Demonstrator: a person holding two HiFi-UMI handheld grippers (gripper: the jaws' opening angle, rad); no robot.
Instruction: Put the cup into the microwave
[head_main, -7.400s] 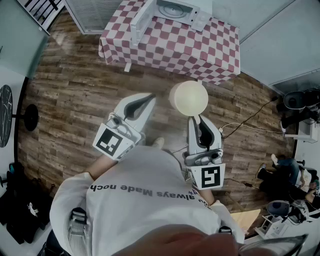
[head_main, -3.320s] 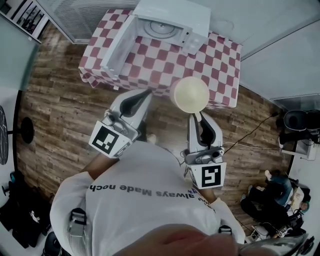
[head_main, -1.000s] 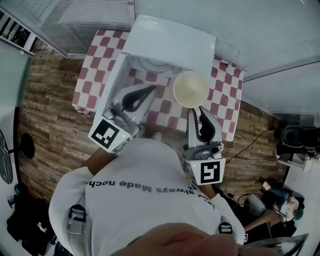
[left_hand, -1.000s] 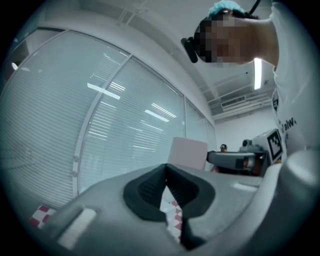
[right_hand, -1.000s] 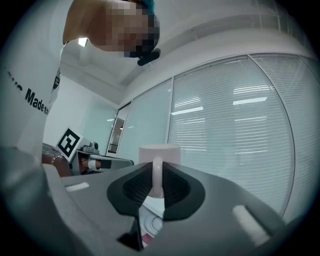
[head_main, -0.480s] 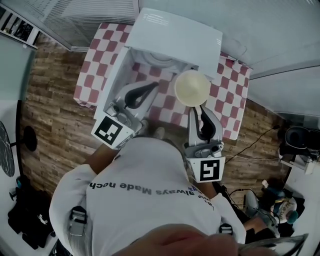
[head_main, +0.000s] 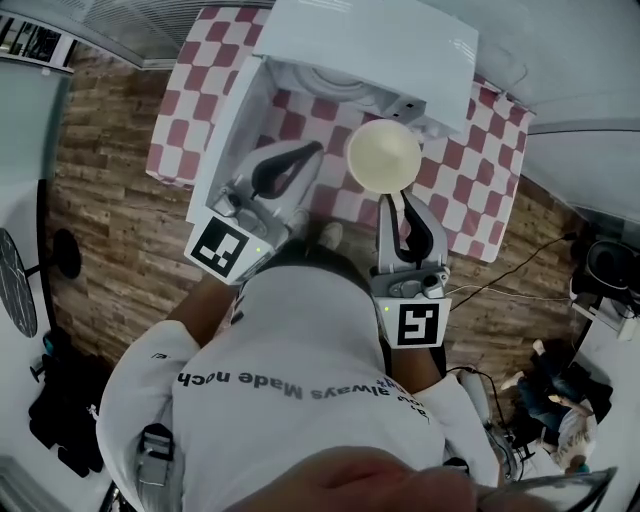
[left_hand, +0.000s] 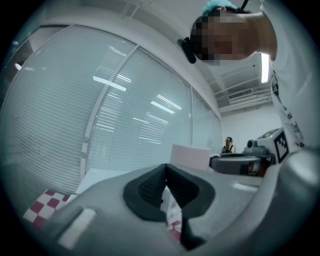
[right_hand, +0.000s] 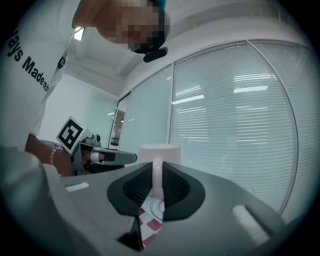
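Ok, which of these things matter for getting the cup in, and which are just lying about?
In the job: cup, held by right gripper; microwave, door open; checked table under it.
Not needed: floor cable; black round stand; left gripper, shut, empty.

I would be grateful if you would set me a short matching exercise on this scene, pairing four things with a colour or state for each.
Things
1. cup
2. left gripper
3. microwave door
4. tablecloth

Colours or states
A. red and white checks
B. swung open
C. shut, with nothing between its jaws
D. gripped by its handle in the right gripper

Pairs: 1-D, 2-C, 3-B, 4-A
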